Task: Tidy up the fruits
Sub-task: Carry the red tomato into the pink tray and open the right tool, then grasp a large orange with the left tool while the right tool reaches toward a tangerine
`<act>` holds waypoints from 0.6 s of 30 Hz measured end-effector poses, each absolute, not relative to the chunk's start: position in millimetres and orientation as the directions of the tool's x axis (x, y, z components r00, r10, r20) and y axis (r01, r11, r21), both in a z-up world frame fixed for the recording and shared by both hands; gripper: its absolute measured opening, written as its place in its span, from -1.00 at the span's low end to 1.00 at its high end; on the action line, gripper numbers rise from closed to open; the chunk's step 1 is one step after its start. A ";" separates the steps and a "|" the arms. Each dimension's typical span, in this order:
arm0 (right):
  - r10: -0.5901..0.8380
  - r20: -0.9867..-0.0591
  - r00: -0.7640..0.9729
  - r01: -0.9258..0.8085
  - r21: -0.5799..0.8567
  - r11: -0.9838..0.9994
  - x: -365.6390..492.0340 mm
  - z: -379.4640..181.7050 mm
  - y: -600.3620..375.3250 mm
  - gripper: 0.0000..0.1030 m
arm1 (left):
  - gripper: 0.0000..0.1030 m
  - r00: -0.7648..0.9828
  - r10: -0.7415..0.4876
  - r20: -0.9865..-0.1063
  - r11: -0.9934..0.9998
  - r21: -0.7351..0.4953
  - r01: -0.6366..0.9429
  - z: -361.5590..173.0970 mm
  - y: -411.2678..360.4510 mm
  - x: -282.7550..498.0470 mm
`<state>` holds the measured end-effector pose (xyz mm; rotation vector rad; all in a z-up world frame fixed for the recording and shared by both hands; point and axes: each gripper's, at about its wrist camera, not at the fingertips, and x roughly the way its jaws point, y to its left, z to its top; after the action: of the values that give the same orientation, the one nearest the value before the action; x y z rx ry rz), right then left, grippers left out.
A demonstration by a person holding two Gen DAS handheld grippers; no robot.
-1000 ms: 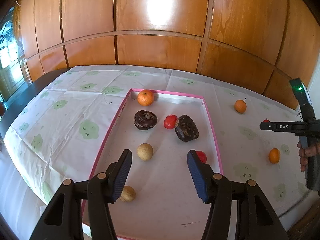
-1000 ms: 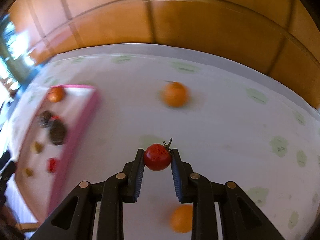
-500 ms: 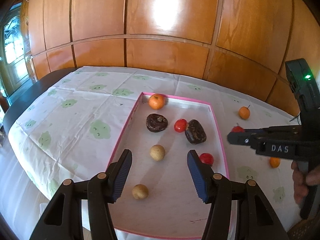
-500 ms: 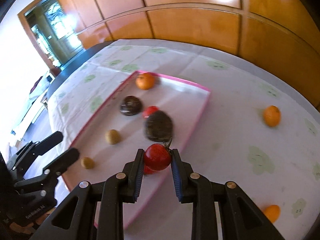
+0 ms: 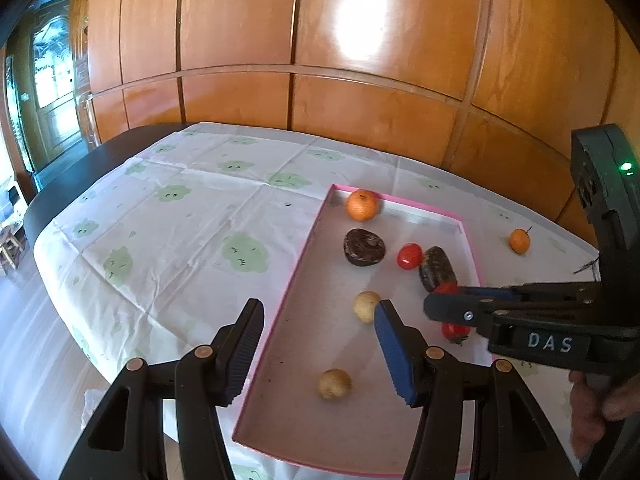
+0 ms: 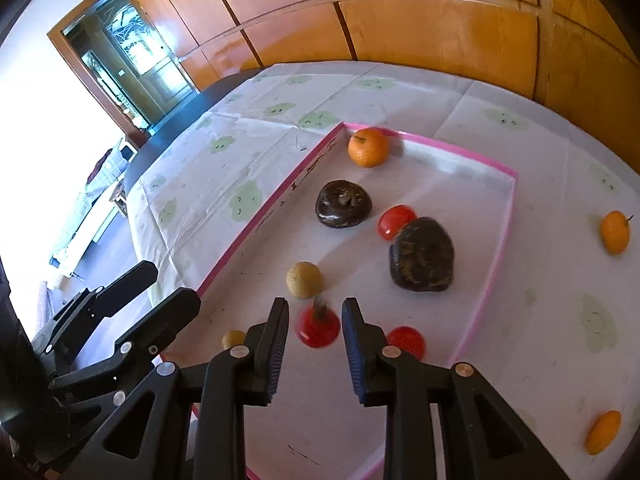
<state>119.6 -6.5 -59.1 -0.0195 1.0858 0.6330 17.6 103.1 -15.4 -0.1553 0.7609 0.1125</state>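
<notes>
We're opening the right tongs [image 6: 315, 326] wide, letting go the tomato [image 6: 318, 326] gripped 0.5 s ago, now blurred inside the pink tray [image 6: 505, 236] w/ other fruit; left tongs [image 5: 320, 354] idling wide, empty.

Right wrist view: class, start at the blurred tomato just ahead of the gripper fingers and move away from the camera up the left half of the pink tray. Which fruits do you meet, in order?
blurred tomato → round tan fruit → dark wrinkled fruit → orange
</notes>
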 end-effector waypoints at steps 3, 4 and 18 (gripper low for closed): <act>0.464 -0.830 0.311 -0.486 0.281 0.828 116.9 -60.8 -8.3 -0.47 | 0.13 0.718 0.047 -0.694 0.983 -0.097 -0.158 -16.1 103.3 17.2; 0.462 -0.829 0.314 -0.484 0.279 0.830 115.8 -60.3 -10.3 -0.47 | 0.13 0.718 0.048 -0.695 0.983 -0.095 -0.157 -16.4 102.7 17.0; 0.386 -0.809 0.443 -0.418 0.195 0.887 96.4 -33.4 -78.9 -0.45 | 0.13 0.724 0.025 -0.689 0.991 -0.079 -0.110 -12.1 84.9 15.6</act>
<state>96.4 -78.9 -33.4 -0.0353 0.9939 0.4988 15.6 84.9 -12.1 -0.1175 0.7579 0.0747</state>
